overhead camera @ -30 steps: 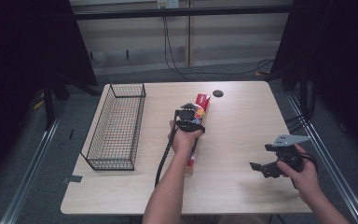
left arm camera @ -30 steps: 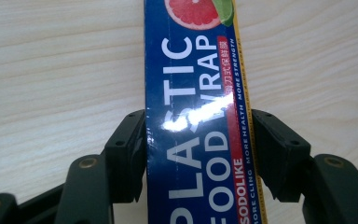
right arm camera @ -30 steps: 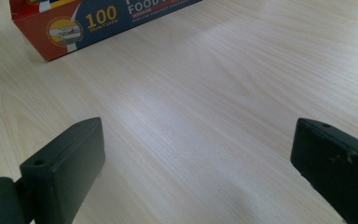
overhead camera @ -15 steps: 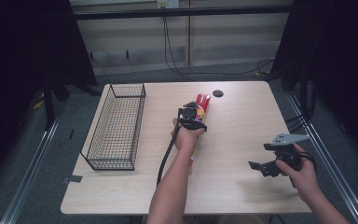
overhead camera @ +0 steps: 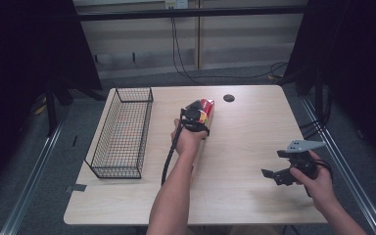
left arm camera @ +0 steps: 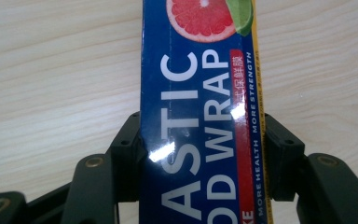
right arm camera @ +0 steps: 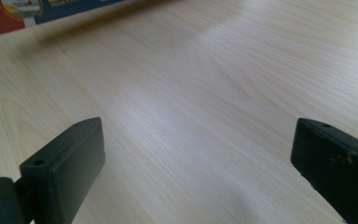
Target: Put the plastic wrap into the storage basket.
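Observation:
A long blue plastic food wrap box (left arm camera: 200, 116) with white letters and a grapefruit picture runs up between my left gripper's (left arm camera: 203, 137) jaws. The jaws have just been closing and both pads press on the box's sides. From above, that gripper (overhead camera: 194, 117) sits over the middle of the table, holding the box near its red far end (overhead camera: 206, 106). My right gripper (overhead camera: 275, 164) hovers at the table's right front, open, with bare wood between its jaws (right arm camera: 196, 154). A corner of the box (right arm camera: 37, 11) lies far off from it.
A black wire basket (overhead camera: 144, 127) stands along the table's left side, open at the top. A small black round disc (overhead camera: 229, 98) sits near the far edge of the pale wooden table (overhead camera: 254, 132). Dark curtains and floor cables surround the table.
My left hand has risen a little with the box in its jaws, and the box's far end now stands off the table. The right hand has kept still.

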